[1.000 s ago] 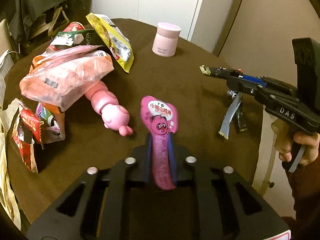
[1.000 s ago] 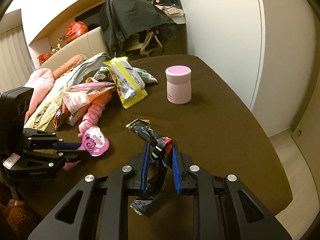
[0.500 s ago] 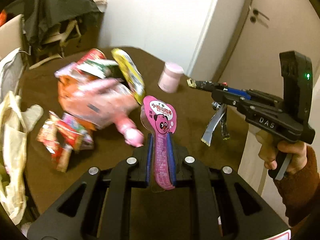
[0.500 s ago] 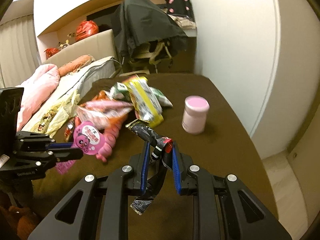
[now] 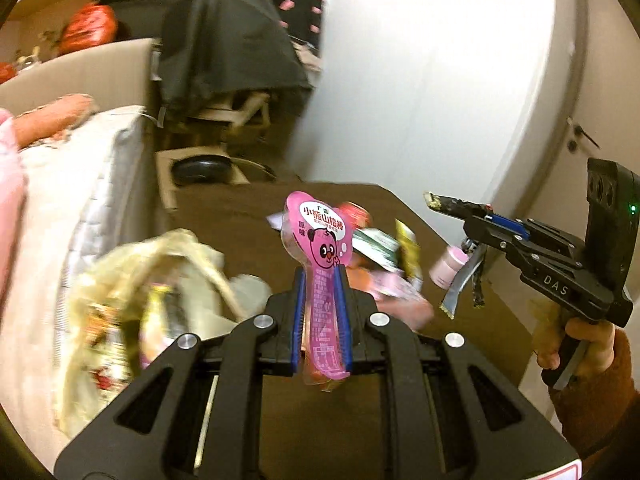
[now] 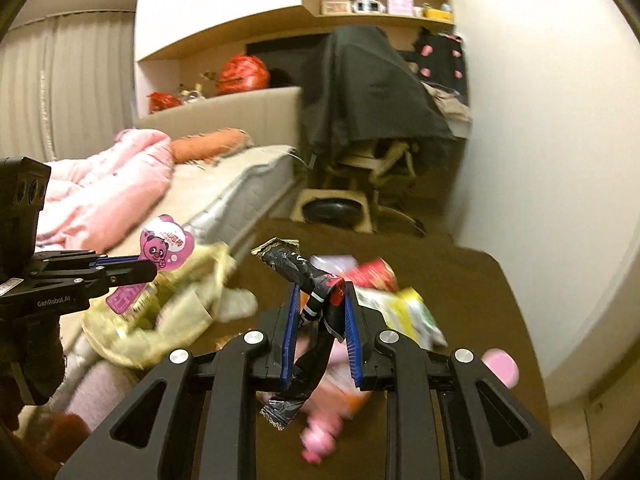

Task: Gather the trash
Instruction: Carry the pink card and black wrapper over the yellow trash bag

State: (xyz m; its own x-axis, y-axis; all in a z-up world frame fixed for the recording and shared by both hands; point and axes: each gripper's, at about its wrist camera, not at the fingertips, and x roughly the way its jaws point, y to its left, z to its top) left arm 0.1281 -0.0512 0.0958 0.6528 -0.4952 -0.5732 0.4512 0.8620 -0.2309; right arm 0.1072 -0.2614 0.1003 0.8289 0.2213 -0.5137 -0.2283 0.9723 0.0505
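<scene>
My left gripper is shut on a pink bear-shaped wrapper, held upright above the brown table. It also shows in the right wrist view. My right gripper is shut on a crumpled black wrapper, which hangs below the jaws. In the left wrist view the right gripper is at the right with the black wrapper dangling. A yellowish open bag with wrappers inside sits at the table's left edge, also in the right wrist view.
Several snack wrappers, a pink toy and a pink jar lie on the table, blurred. A bed with pink bedding is to the left, a draped chair behind the table.
Both grippers have lifted and swung left toward the bag, each keeping its wrapper. The view now tilts up toward the room and the table items are blurred.
</scene>
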